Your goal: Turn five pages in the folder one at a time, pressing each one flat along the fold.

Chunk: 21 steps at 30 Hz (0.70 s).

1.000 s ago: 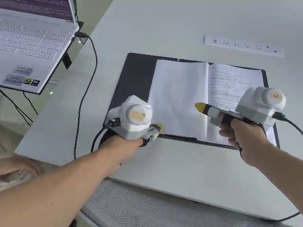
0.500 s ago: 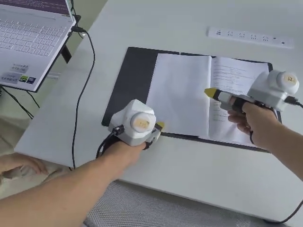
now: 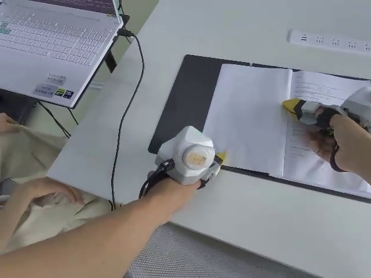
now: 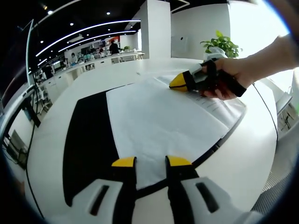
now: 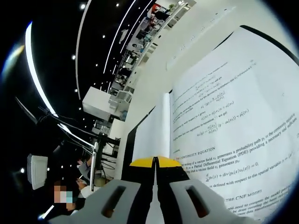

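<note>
Now | folder open on table, blank pg left, printed pg right | R gripper jaws pressed together, empty, tip at fold | L gripper jaws slightly apart, empty, by folder's near edge | step: prob. pressing fold | next: slide tip along fold, light pressure

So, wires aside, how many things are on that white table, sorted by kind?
grippers: 2, the left gripper and the right gripper
folder: 1
laptop: 1
power strip: 1
Total: 5
</note>
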### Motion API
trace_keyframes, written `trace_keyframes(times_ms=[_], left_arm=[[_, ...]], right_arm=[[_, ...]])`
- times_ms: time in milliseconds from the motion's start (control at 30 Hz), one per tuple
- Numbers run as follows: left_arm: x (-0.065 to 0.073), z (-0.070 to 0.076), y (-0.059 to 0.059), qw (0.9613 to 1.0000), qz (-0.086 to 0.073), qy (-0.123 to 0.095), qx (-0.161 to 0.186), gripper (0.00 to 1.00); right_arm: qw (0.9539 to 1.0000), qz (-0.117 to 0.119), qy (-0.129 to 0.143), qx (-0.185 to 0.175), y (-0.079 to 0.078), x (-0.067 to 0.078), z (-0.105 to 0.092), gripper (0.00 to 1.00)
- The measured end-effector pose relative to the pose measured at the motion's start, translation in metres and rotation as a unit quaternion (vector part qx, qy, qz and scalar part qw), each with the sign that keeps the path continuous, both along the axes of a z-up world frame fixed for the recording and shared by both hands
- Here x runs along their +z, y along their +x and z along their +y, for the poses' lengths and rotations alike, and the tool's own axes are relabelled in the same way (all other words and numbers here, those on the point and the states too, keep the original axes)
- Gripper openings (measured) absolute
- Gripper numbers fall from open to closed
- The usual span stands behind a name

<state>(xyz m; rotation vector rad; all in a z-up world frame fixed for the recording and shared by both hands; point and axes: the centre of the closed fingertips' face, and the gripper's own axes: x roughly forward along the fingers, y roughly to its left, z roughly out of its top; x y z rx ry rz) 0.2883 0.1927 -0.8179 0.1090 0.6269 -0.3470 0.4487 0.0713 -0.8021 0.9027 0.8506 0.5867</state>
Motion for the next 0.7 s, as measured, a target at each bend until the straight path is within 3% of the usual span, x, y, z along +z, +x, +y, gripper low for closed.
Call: trace_keyframes(times_ms=[67, 300, 467, 700], left_arm=[[0.0, 0.0, 0.0, 1.0, 0.0, 0.0, 0.001, 0.23], [0.0, 0.0, 0.0, 1.0, -0.001, -0.003, 0.003, 0.23], [0.0, 0.0, 0.0, 1.0, 0.0, -0.002, 0.002, 0.23], [0.0, 0.0, 0.0, 1.0, 0.0, -0.003, 0.002, 0.23]], right_arm=[[0.9999, 0.006, 0.005, -0.007, 0.007, -0.001, 0.001, 0.0], [0.9998, 0.001, -0.016, -0.011, 0.032, 0.0, 0.005, 0.0], [0.9987, 0.026, 0.006, -0.043, 0.05, -0.006, 0.003, 0.0], [0.9977, 0.012, -0.006, -0.067, 0.08, -0.005, 0.003, 0.0]])
